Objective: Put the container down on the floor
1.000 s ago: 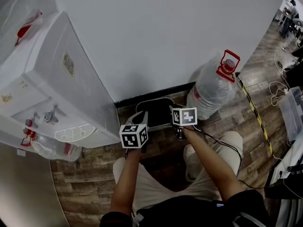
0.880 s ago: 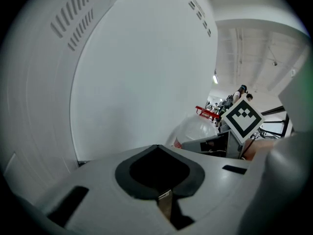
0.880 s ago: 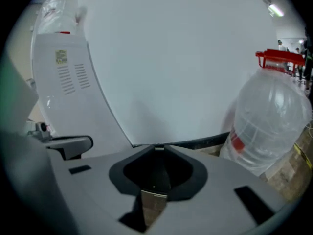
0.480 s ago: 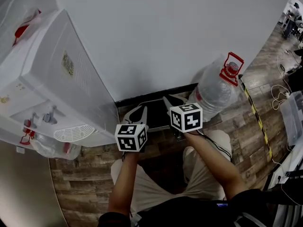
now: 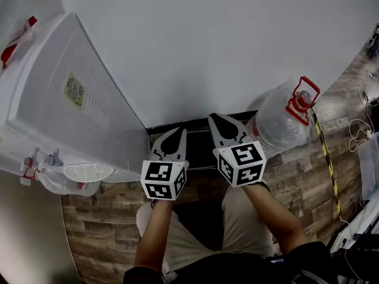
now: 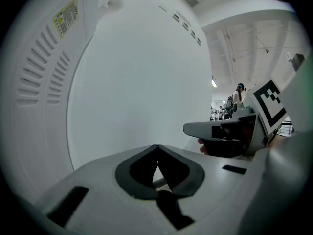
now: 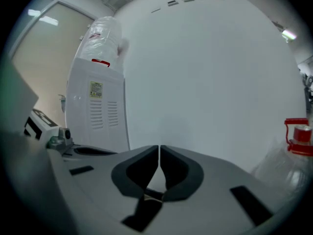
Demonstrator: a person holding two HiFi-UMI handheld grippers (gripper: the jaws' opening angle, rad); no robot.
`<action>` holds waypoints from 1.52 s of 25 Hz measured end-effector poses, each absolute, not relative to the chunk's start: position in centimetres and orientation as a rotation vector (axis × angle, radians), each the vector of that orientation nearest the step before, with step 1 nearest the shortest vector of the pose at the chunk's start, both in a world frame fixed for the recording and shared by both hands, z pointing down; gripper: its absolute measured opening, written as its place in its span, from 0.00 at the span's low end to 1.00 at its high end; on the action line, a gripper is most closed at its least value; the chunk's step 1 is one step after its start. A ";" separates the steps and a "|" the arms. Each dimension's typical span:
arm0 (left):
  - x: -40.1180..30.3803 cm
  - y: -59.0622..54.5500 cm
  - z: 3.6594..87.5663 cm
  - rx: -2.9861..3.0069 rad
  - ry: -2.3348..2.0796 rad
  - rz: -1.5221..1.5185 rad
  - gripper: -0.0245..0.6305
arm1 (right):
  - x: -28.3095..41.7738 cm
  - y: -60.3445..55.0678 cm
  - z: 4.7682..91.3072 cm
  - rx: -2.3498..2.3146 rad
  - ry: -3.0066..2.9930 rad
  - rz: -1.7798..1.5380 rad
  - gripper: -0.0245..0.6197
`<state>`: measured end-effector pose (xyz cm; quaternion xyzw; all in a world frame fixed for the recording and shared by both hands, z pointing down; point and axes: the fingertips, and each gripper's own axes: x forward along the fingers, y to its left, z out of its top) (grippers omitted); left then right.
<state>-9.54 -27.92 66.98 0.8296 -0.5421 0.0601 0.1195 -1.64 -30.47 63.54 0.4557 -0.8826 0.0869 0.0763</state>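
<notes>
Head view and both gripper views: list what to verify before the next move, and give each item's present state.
1. Left gripper empty, jaws together: ok.
2. Right gripper empty, jaws together: ok.
3. Dark flat container down on the wooden floor by the wall, held by neither gripper: ok.
4. Container resting level: cannot tell, the grippers cover most of it.
5. Clear plastic water bottle with red handle apart from the right gripper: ok.
6. White water dispenser apart from the left gripper: ok.
</notes>
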 end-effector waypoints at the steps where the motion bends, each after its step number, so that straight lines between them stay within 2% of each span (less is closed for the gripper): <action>1: -9.4 -28.4 66.8 2.424 -1.591 0.172 0.06 | -1.5 -31.0 63.3 1.363 -2.651 0.244 0.09; 13: -7.5 -33.1 60.4 2.398 -1.636 0.116 0.06 | 0.2 -35.8 57.6 1.305 -2.690 0.201 0.09; 38: -6.7 -32.6 29.9 2.331 -1.594 0.170 0.06 | 0.5 -35.2 28.1 1.229 -2.695 0.291 0.09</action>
